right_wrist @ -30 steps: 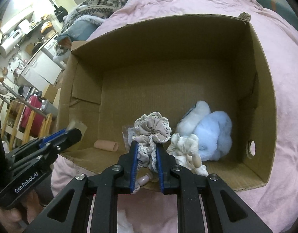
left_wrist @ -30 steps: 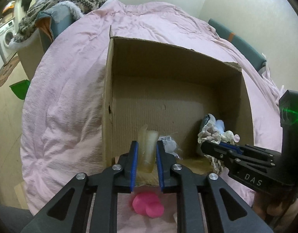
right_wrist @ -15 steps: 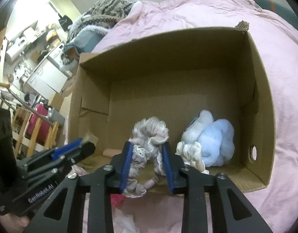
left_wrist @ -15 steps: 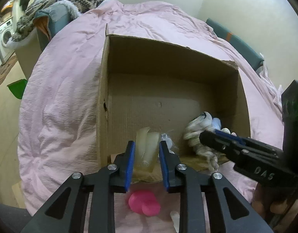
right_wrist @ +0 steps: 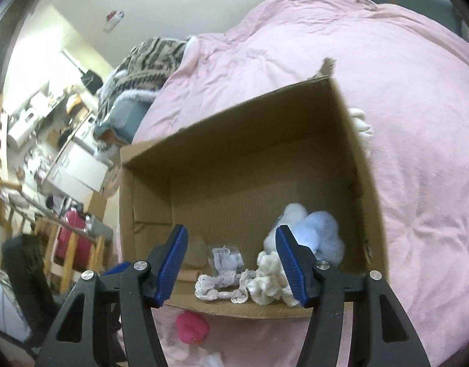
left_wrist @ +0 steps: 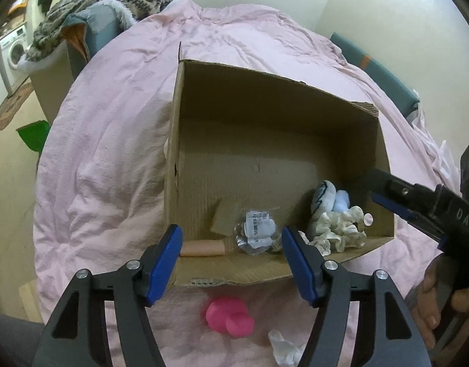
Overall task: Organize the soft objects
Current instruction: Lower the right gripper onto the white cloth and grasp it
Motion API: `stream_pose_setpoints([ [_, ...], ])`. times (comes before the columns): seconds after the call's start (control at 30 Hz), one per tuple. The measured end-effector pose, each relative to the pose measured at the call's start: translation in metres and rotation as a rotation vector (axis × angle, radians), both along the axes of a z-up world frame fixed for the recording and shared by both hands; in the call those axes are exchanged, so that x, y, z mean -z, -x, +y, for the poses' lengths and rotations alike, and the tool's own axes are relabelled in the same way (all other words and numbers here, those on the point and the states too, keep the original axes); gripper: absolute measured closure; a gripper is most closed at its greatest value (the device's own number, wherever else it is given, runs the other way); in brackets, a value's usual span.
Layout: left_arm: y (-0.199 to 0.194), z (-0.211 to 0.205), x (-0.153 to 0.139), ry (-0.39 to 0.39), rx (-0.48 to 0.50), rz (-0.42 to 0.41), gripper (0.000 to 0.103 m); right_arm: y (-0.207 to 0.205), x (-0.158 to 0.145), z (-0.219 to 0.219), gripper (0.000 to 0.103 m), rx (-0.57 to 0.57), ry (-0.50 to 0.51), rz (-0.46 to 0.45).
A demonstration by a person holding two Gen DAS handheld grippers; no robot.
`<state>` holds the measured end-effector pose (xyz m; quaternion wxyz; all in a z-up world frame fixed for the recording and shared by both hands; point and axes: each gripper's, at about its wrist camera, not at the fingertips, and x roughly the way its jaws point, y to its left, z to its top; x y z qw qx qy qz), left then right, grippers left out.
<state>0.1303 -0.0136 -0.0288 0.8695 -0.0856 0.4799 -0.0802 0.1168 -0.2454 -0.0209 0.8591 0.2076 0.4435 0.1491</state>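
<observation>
**Release step under way: both claws opening over the box, soft items lying inside**

The soft items are found on the floor of the cardboard box (left_wrist: 265, 140), which rests on a bed covered by a pink duvet (left_wrist: 118, 128). A beige roll (left_wrist: 202, 248) lies along the near wall at the left; just beside it a clear packet with a printed label (left_wrist: 257, 232) is seen. A lace-trimmed scrunchie (right_wrist: 222, 286) lies flat at the near edge, touching a cream ruffled piece (right_wrist: 271, 278), and a pale blue plush (right_wrist: 321, 232) sits behind these in the right corner.

The left claw (left_wrist: 231, 260) is observed with its jaws opening, moderately apart; nothing is pressed by either pad, and the beige roll and the packet lie below and beyond the gap. The right claw (right_wrist: 231, 263) is likewise opening, with nothing gripped; the scrunchie and cream piece lie loose beneath its gap. Both are judged to be at the drop-off stage.

Outside the box, a pink rubbery toy (left_wrist: 229, 316) and a crumpled white piece (left_wrist: 284, 347) remain on the duvet, just before the near wall. The next move is judged to call for a withdrawal clear of the box rim, then a descent onto one of these remaining items with the jaws set wide enough to straddle it. The toy's rounded shape may slip under a shallow pinch.
</observation>
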Motion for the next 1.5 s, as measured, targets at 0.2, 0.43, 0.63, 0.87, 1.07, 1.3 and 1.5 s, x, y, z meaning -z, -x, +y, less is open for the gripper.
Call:
stream_pose_setpoints([
  [0.2, 0.012, 0.004, -0.012, -0.021, -0.009, -0.03, 0.039, 0.009, -0.007, -0.012, 0.04, 0.017, -0.045, 0.015],
  [0.43, 0.027, 0.015, -0.022, -0.045, -0.023, -0.021, 0.039, 0.025, -0.012, -0.002, 0.04, -0.021, -0.014, 0.016],
  [0.63, 0.045, 0.03, -0.021, -0.038, -0.073, 0.03, 0.039, 0.046, -0.005, 0.006, 0.04, -0.044, 0.017, 0.051],
  [0.87, 0.06, 0.036, -0.012, -0.064, -0.122, 0.089, 0.038, 0.065, 0.023, 0.028, 0.04, -0.137, 0.063, 0.187],
  [1.07, 0.065, 0.037, -0.002, -0.081, -0.139, 0.128, 0.038, 0.079, 0.079, 0.039, 0.04, -0.169, 0.024, 0.464],
  [1.3, 0.059, 0.036, 0.007, -0.052, -0.152, 0.154, 0.038, 0.088, 0.109, 0.044, 0.04, -0.172, -0.056, 0.608],
  [1.5, 0.055, 0.034, 0.012, -0.052, -0.151, 0.171, 0.038, 0.083, 0.121, 0.062, 0.046, -0.198, 0.019, 0.626],
])
